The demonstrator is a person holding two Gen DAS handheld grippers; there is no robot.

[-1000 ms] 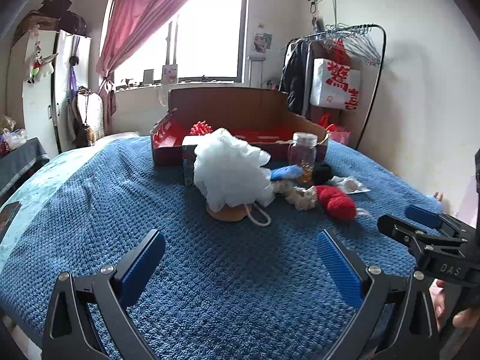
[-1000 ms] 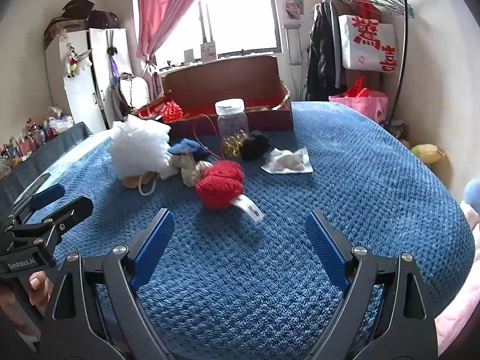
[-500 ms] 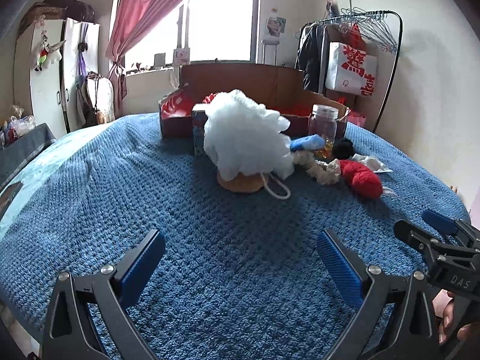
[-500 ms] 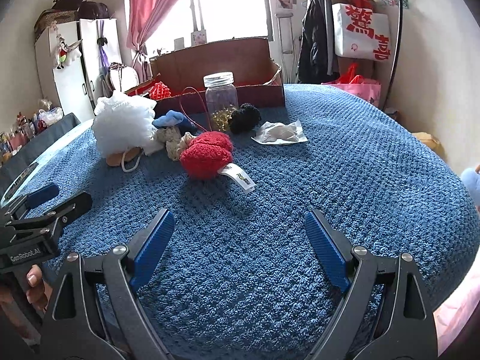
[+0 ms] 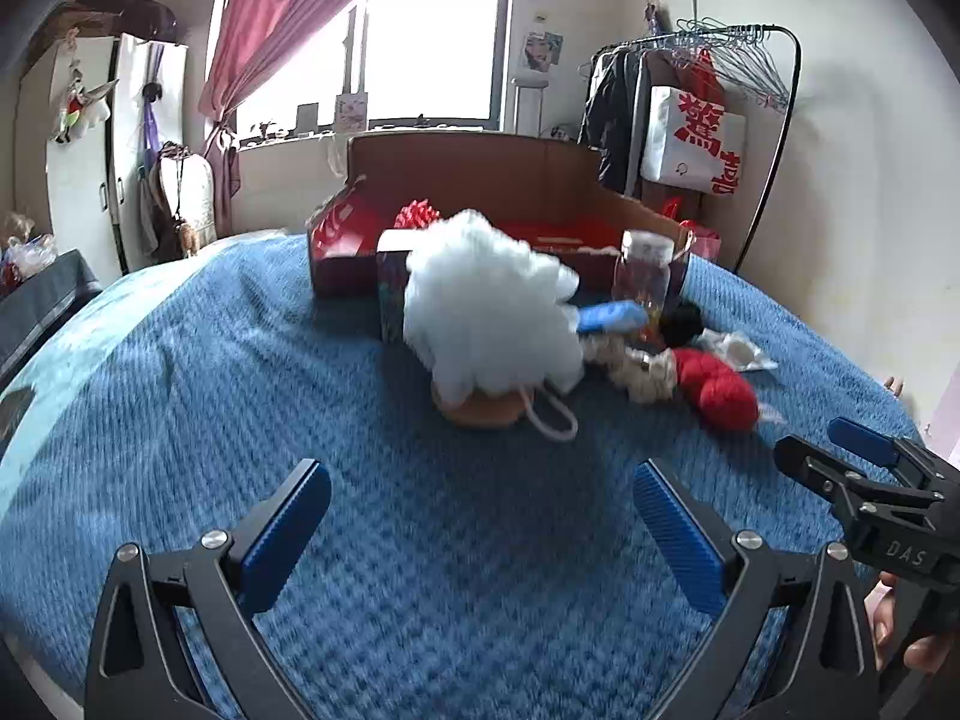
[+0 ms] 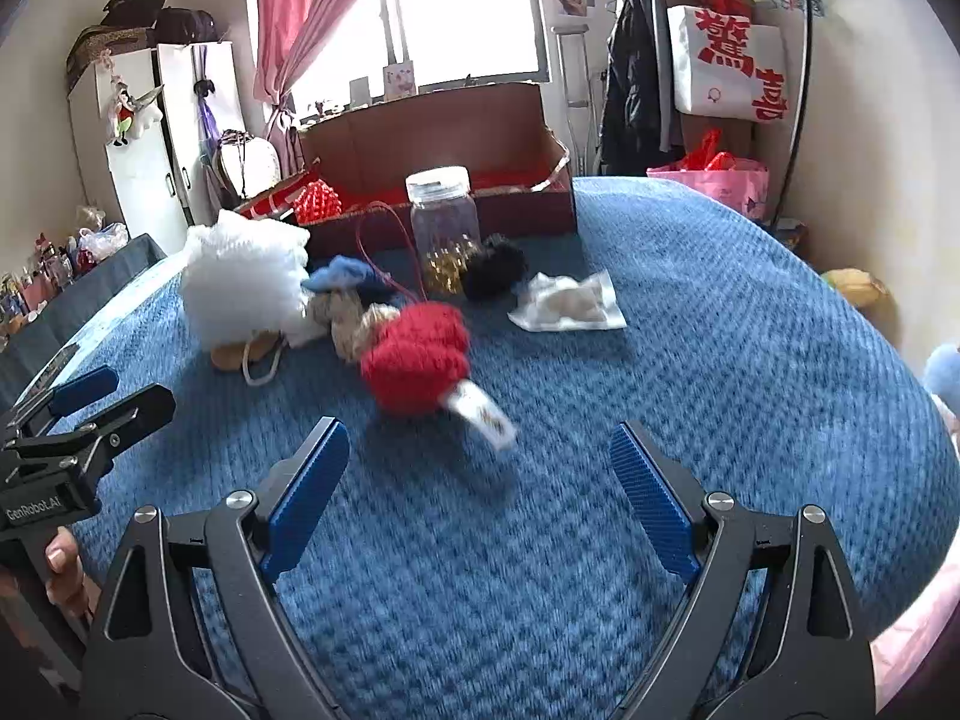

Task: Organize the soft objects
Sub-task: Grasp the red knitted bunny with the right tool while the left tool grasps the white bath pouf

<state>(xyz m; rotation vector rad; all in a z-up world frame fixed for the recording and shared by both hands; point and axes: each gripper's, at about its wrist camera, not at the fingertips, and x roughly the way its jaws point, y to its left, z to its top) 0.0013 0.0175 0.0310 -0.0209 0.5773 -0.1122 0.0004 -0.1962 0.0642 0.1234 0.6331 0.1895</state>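
- A white puffy mesh bath sponge with a looped white cord sits on a blue waffle-knit blanket covering a bed, the landmark of a loose cluster of soft goods.
- Just right of the sponge lie a blue fabric piece, a beige knotted rope bundle and a red knitted yarn ball with a white paper tag.
- Behind the red ball, farther from the sponge, stand a clear plastic jar with a pale lid, a black fuzzy pom-pom and a flat clear packet of white material.
- An open cardboard box with a red lining rises behind the sponge.
- The left gripper and the right gripper hang over bare blanket in front of the sponge; both sets of blue ribbed jaws stand wide apart, holding nothing.
- Open blanket stretches right of the packet to the bed's rounded edge.
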